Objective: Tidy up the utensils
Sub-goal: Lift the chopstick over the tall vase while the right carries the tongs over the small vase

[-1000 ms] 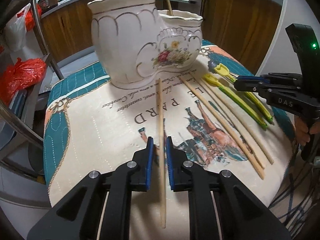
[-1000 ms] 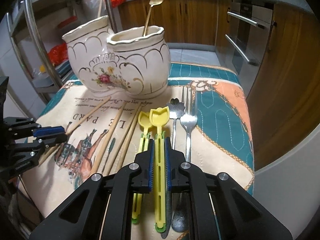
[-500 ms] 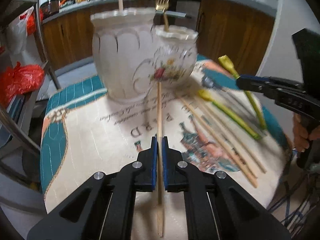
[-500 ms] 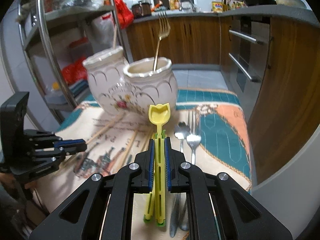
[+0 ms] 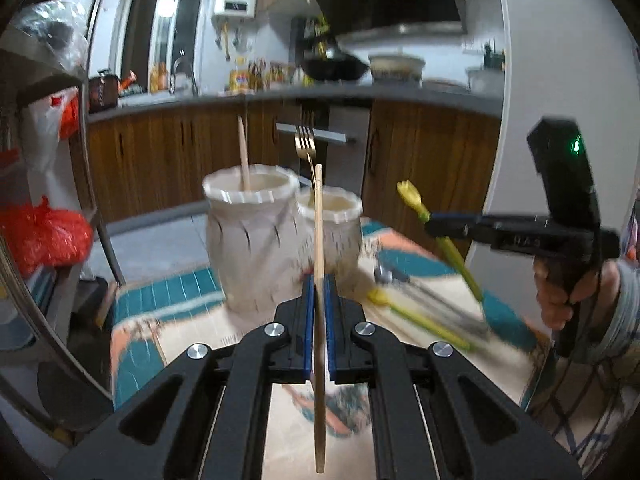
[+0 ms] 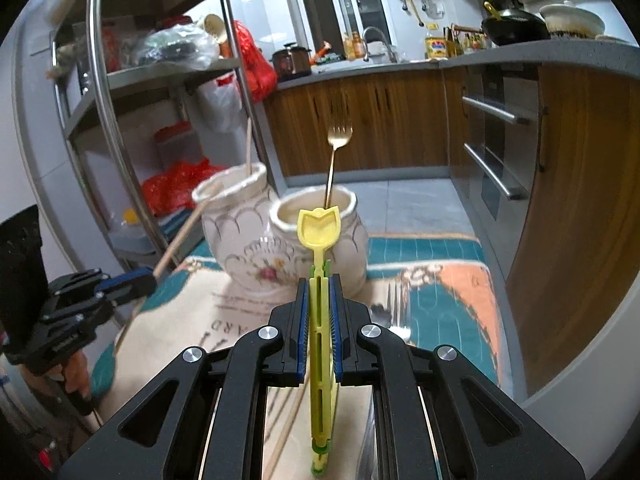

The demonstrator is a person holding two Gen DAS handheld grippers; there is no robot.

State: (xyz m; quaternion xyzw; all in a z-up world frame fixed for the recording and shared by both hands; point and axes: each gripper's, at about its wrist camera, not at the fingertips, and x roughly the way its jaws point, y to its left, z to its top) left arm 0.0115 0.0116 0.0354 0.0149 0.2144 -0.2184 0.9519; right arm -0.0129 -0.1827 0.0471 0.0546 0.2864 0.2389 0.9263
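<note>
My left gripper (image 5: pixel 319 280) is shut on a wooden chopstick (image 5: pixel 319 232) and holds it lifted above the printed mat (image 5: pixel 192 340), pointing at the white double ceramic holder (image 5: pixel 256 240). My right gripper (image 6: pixel 319 284) is shut on a yellow-green spoon (image 6: pixel 319 232), lifted in front of the same holder (image 6: pixel 280 236). The holder's taller pot has one chopstick (image 5: pixel 244 152) in it, the shorter pot a gold fork (image 6: pixel 338 148). The right gripper (image 5: pixel 436 222) with its spoon (image 5: pixel 412 196) shows in the left wrist view; the left gripper (image 6: pixel 140 282) shows in the right wrist view.
On the mat lie another yellow-green spoon (image 5: pixel 416 322), a steel fork (image 6: pixel 396 312) and spoon, and more chopsticks (image 6: pixel 288 424). A metal shelf rack (image 6: pixel 104 92) with red bags stands left. Wooden kitchen cabinets (image 6: pixel 400 120) are behind and to the right.
Both grippers have risen off the mat with their loads. The left closed on the chopstick a second ago and lifted it; the right lifted the yellow spoon higher toward the holder.
</note>
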